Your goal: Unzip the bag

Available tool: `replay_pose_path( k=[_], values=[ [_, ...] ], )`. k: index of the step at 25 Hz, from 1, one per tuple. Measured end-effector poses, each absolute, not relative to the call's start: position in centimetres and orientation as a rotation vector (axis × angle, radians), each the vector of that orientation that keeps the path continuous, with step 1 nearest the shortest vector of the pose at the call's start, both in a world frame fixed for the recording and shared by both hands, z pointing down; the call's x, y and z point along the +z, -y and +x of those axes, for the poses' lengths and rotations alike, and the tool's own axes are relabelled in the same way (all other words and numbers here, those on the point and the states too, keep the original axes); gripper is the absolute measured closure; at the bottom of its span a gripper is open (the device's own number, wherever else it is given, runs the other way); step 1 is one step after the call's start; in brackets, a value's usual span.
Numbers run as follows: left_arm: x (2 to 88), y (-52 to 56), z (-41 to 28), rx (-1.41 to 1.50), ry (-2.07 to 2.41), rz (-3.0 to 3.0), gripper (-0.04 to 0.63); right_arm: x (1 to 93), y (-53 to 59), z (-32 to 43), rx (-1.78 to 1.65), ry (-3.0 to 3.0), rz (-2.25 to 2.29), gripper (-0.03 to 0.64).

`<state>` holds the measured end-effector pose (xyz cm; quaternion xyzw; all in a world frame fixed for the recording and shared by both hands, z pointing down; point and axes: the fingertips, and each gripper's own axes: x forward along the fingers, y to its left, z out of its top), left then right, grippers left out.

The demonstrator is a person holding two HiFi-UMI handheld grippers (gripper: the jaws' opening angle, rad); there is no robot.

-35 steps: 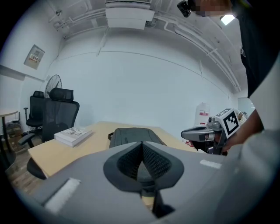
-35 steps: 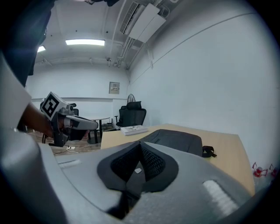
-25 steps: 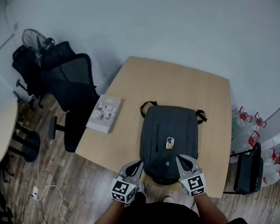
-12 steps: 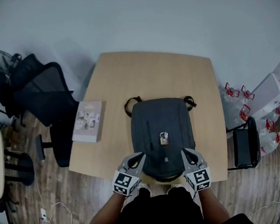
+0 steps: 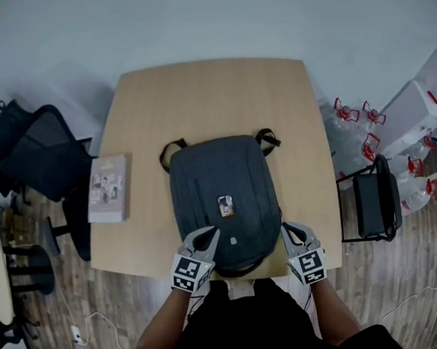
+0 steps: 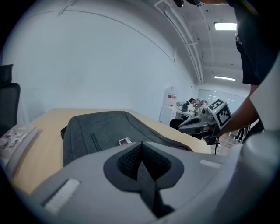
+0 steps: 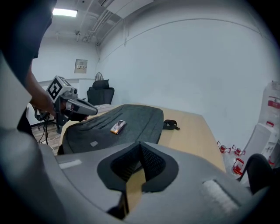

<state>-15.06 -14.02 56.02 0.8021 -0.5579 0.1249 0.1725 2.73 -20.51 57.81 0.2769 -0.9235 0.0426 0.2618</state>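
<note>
Wooden table (image 5: 212, 95) bears a grey backpack (image 5: 219, 185); a booklet (image 5: 108, 188) lies apart. Left gripper (image 5: 209, 234) and right gripper (image 5: 287, 228) flank its near end; both closed, empty.

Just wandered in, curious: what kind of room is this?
Likely an office or meeting room: a wooden table with a backpack on it, a black office chair beside it, and big water bottles by the wall.

Dark grey bag (image 5: 218, 170), pale wood table (image 5: 212, 95), seemingly orange-and-white tag (image 5: 225, 205)
</note>
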Motion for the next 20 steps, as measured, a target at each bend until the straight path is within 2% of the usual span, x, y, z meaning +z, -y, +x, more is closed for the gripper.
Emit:
replay_pose_path(
  k=[5, 6, 7, 20],
  values=[
    [57.8, 15.6, -14.4, 0.487, 1.557, 2.259, 0.577, 61.4, 22.4, 3.5, 0.114, 2.440, 0.671, 0.608],
    [58.1, 15.8, -14.4, 0.506, 1.551, 2.246, 0.577, 62.2, 22.6, 3.6, 0.142, 2.426, 0.649, 0.543],
    [58.4, 15.9, -14.4, 0.512, 1.549, 2.235, 0.577, 62.9, 22.8, 3.7, 0.170, 2.415, 0.635, 0.504],
    [60.7, 17.7, -14.0, 0.606, 1.533, 2.205, 0.577, 65.6, 24.2, 3.3, 0.155, 2.376, 0.472, 0.503]
  ],
)
